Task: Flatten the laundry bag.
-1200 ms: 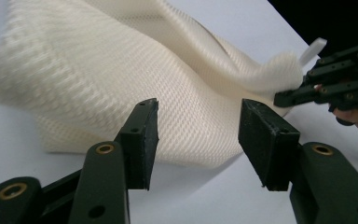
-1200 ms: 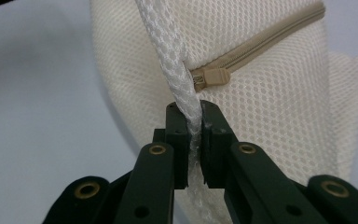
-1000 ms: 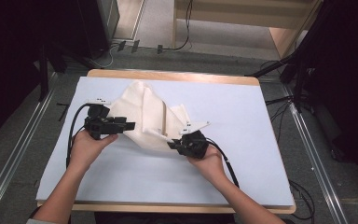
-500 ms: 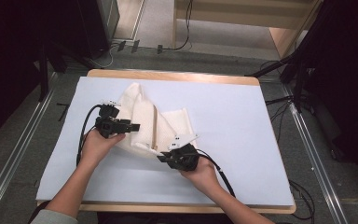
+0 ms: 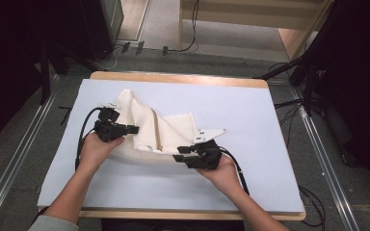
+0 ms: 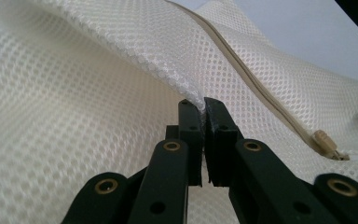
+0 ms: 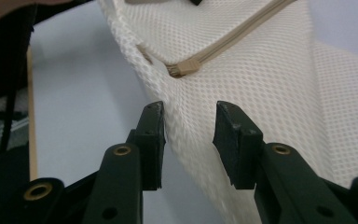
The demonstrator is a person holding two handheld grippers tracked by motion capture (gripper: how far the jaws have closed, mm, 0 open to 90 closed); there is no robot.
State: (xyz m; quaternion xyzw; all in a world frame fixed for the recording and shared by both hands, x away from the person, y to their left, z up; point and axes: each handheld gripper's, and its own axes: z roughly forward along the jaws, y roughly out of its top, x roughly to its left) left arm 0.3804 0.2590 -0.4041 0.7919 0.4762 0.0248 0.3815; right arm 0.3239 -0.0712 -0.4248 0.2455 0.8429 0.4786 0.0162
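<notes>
A white mesh bag (image 5: 154, 130) with a beige zipper (image 6: 261, 93) lies rumpled on the pale mat (image 5: 250, 110). At the bag's left side, my left gripper (image 5: 134, 129) is shut on a raised fold of the mesh (image 6: 203, 105). The zipper pull (image 6: 324, 140) lies just to the right of that grip. My right gripper (image 5: 179, 154) is at the bag's near edge. Its jaws have just been opening and stand apart (image 7: 189, 114), with a ridge of mesh running between them unpinched. The zipper's end (image 7: 184, 67) lies just beyond the tips.
The mat covers a wooden table (image 5: 183, 78) with its edges showing at the back and front. Black cables (image 5: 83, 139) trail from both grippers across the mat. Dark stands and floor cables (image 5: 313, 96) surround the table.
The right hand came in along the bag's near edge, then eased back to the right, and its jaws have parted. The bag's right side is now folded in and bunched. The left hand hardly moved.
</notes>
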